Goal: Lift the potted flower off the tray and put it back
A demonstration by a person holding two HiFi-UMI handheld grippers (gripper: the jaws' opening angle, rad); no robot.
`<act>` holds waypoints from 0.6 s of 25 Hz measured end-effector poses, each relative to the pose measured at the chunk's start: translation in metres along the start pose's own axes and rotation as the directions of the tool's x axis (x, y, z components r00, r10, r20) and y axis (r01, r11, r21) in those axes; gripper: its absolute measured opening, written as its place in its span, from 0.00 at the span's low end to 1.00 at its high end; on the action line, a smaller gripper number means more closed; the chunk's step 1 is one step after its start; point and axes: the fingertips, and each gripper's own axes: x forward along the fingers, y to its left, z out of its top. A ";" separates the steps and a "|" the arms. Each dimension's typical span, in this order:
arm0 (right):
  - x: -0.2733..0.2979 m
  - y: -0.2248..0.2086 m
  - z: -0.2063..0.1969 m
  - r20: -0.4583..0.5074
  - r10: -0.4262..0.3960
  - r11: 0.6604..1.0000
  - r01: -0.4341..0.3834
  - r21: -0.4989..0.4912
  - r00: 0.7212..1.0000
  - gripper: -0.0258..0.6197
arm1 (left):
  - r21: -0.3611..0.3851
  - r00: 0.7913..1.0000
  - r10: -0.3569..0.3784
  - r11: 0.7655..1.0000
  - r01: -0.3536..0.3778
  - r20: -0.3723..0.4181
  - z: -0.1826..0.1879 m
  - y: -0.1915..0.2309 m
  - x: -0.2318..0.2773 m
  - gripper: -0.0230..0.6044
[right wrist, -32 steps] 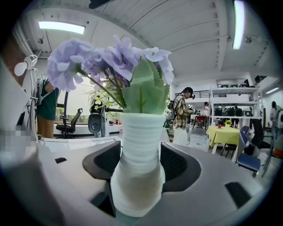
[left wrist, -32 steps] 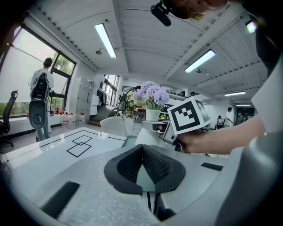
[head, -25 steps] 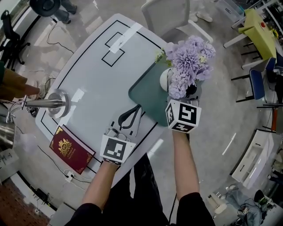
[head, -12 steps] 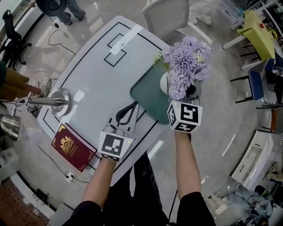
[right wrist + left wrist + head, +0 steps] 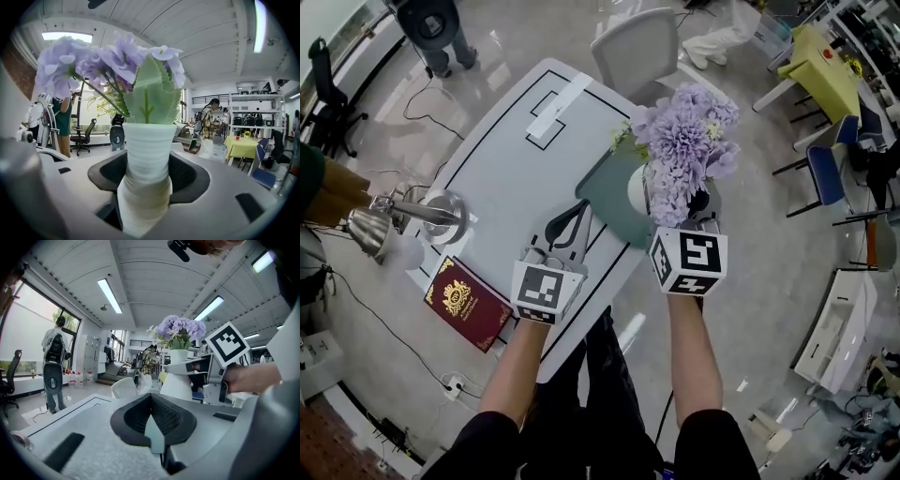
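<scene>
Since a second ago the potted flower point(image 5: 675, 155) has drifted slightly toward 10 o'clock and sits over the tray's point(image 5: 602, 192) 3 o'clock edge. The right gripper point(image 5: 147, 183) has its fingers clamped on the white pot. The left gripper point(image 5: 152, 423) has its fingers closed on nothing. Keep the pot upright, lower it straight, and release only once it is seated.

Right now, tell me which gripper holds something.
The right gripper: its jaws clamp the potted flower by its white pot. The left gripper is shut on nothing.

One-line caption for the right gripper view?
Right gripper shut on the ribbed white pot of purple flowers and green leaves.
</scene>
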 end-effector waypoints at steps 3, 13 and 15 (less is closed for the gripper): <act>-0.027 0.011 0.012 -0.017 -0.005 1.000 0.005 0.001 1.000 0.45 | 0.016 1.000 -0.001 1.000 0.000 0.015 0.020 -0.006 -0.015 0.05; -0.078 0.036 0.011 -0.048 -0.015 1.000 0.015 0.015 0.999 0.45 | 0.067 1.000 -0.011 0.998 0.010 0.026 0.045 -0.022 -0.044 0.04; -0.085 0.038 0.010 -0.050 -0.018 1.000 0.019 0.020 0.999 0.45 | 0.079 1.000 -0.019 0.997 0.018 0.024 0.046 -0.027 -0.048 0.04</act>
